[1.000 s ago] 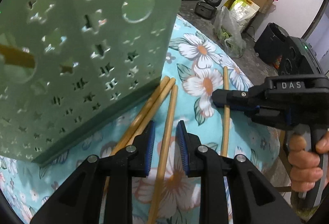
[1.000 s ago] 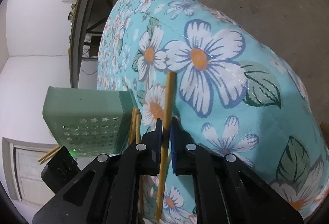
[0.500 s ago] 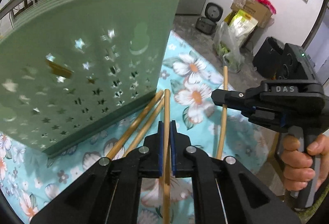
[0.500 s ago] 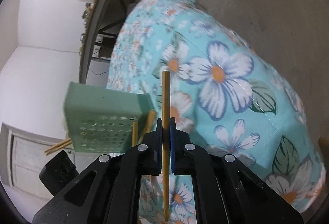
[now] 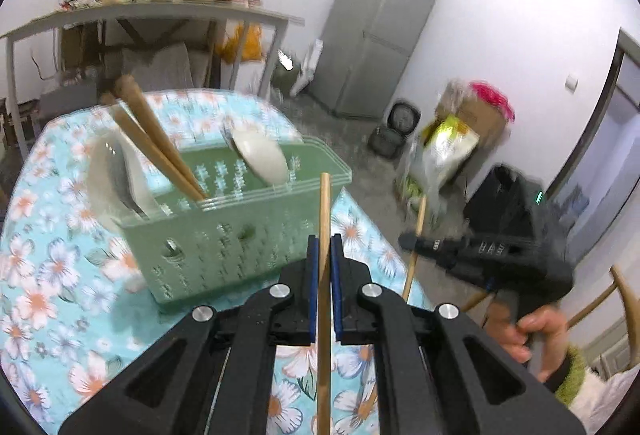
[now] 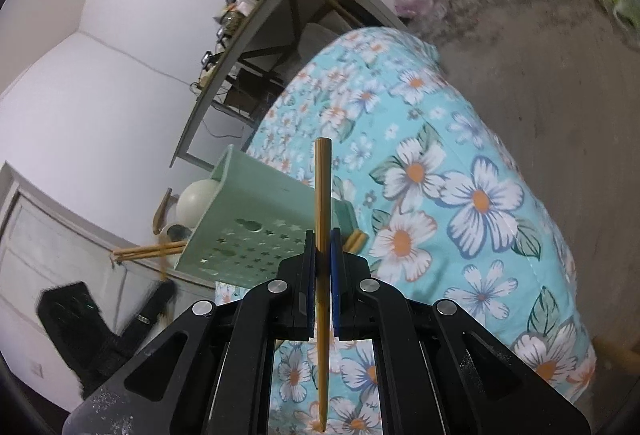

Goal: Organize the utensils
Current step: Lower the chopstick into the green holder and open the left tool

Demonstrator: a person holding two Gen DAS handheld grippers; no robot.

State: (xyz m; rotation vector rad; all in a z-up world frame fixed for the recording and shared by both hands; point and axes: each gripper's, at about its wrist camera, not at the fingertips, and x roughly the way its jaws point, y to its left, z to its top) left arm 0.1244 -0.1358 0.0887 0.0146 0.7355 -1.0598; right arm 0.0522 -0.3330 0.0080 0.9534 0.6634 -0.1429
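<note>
The tabletop (image 5: pixel 48 275), under a floral cloth, carried my green basket (image 5: pixel 240 235), which held spoons and chopsticks. My left hand-held gripper (image 5: pixel 324 271) was clenched on one chopstick (image 5: pixel 325 203) raised before the basket. My right hand-held gripper (image 6: pixel 322 259) gripped another chopstick (image 6: pixel 322 187) above the cloth.

The chopstick (image 5: pixel 325 219) clamped in the left hand-held gripper (image 5: pixel 324 267) looks like smooth matt wood. Ahead of it, the green basket (image 5: pixel 240 235) is perforated plastic, its spoons (image 5: pixel 260 155) probably glossy ceramic, though blurred. Printed floral cloth (image 6: pixel 460 215) covers the counter below.
</note>
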